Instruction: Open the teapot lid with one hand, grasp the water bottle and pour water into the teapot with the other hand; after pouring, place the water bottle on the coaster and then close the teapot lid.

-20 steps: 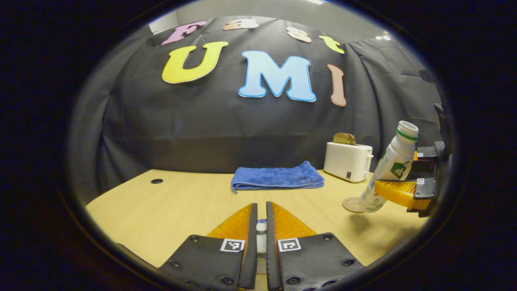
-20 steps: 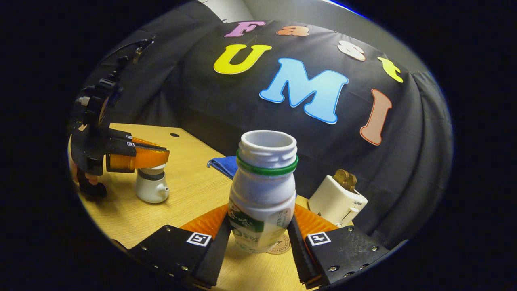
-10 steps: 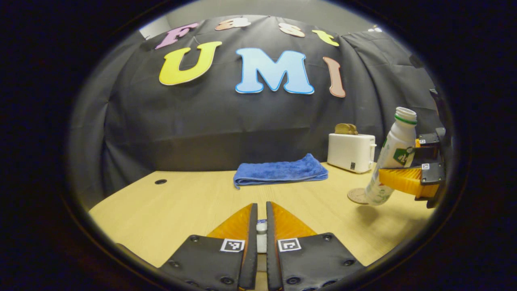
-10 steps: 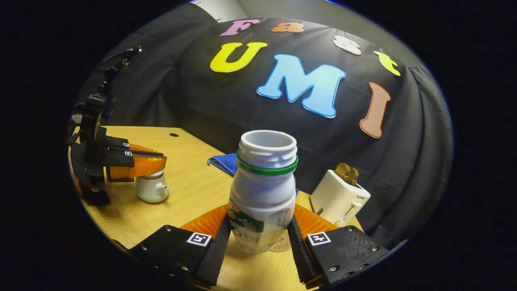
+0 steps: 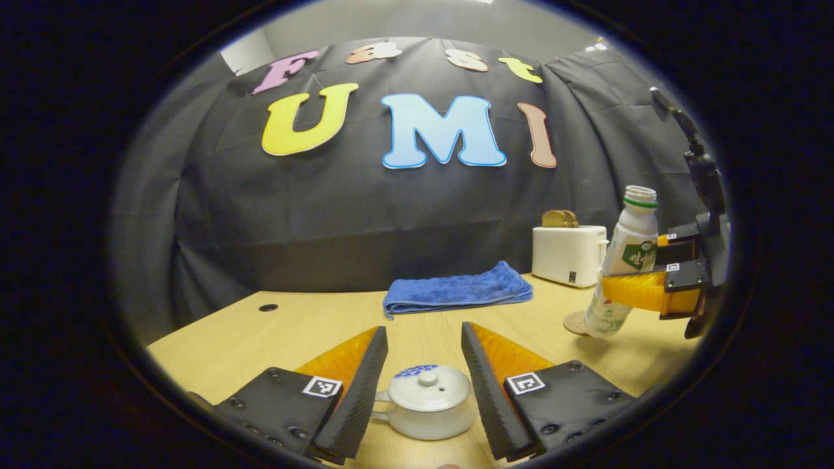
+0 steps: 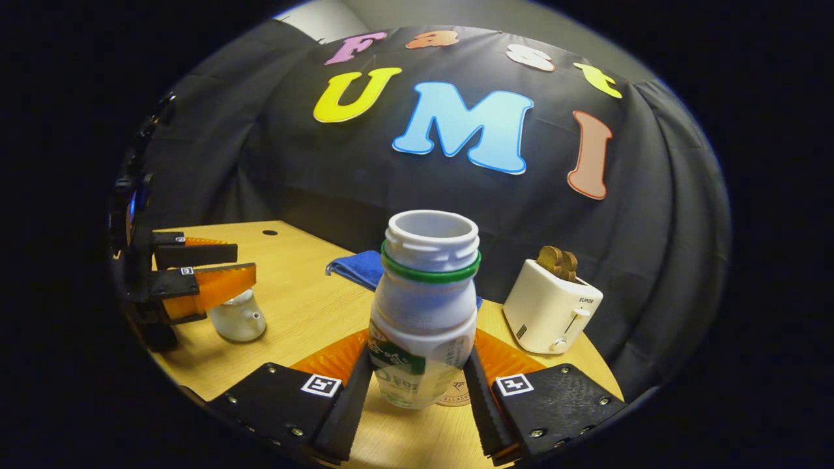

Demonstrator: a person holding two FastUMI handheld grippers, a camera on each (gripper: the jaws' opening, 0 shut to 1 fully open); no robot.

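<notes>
Fingers (image 6: pixel 357 391) grip one water bottle (image 6: pixel 423 312) | one teapot (image 5: pixel 427 400) lidded

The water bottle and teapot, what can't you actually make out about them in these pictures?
- Water bottle: whether its base rests on the coaster; in the right gripper view the bottle covers most of it, and in the left gripper view both are small near the edge.
- Water left in the bottle: its opaque wall hides the level.
- Teapot: its contents, under the lid.
- Teapot in the right gripper view: the left gripper covers its top.
</notes>
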